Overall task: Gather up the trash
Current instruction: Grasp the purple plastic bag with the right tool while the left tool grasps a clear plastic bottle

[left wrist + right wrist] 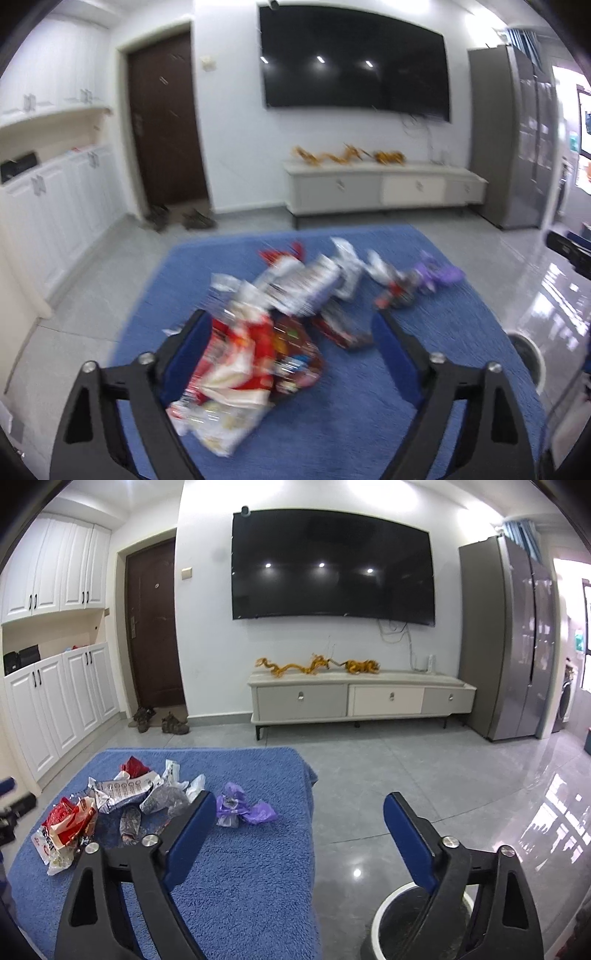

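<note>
Two hand-held grippers close in on a heap of snack wrappers [280,314] strewn over a blue-covered counter [240,886], the collecting not yet begun. The left hand-held gripper [288,332] hangs spread over a red-and-white bag [236,365]; the right hand-held gripper [299,812], spread and empty, sits beside a purple wrapper [243,808]. Next, by the look of it: pinch a wrapper and carry it to the white-rimmed bin [384,915] on the floor.

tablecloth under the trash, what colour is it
Blue, a plain fuzzy cloth; clearest in the right wrist view.

blue fuzzy cloth [240,878], red-and-white wrappers [66,823], one purple wrapper [243,806], silver printed bag [122,788], black TV [332,565], glossy grey floor [424,775]
</note>
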`<state>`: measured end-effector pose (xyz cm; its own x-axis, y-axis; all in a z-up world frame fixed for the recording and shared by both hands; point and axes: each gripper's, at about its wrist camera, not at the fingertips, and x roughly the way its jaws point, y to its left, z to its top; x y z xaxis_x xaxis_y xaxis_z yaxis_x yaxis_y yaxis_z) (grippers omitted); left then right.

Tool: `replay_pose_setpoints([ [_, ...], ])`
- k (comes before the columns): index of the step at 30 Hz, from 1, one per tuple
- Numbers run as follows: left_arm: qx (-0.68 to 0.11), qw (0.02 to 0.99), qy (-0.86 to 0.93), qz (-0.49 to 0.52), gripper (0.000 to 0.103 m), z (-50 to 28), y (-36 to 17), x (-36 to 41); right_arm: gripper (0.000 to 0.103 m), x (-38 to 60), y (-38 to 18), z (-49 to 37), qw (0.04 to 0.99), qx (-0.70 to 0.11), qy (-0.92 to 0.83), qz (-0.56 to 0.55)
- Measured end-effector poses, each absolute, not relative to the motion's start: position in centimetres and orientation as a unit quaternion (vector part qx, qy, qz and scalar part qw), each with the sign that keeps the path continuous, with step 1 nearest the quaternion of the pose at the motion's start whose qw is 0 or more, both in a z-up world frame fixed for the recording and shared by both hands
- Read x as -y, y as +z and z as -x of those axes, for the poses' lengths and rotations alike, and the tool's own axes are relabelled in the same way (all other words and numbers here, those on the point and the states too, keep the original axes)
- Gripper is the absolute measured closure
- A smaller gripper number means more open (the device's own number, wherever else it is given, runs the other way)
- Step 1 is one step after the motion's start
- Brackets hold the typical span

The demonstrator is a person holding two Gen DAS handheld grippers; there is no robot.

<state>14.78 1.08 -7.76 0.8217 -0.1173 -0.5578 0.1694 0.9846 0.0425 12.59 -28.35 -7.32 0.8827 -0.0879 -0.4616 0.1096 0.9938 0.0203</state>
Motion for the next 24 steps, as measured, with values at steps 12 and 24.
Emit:
replay_pose_setpoints([
  [12, -0.414, 0.907, -0.062, -0.045, 0.032, -24.1, -15.5, 4.5, 0.038, 27.7, -12.6, -21.5, 0.946, -0.319, 0.043, -0.023],
  [24, -0.467, 0.882, -0.059, 0.004, 0.068, -27.3, -18.8, 3.1, 0.046, 25.3, -17.5, -30.7, 0.917, -0.377, 0.124, -0.051],
])
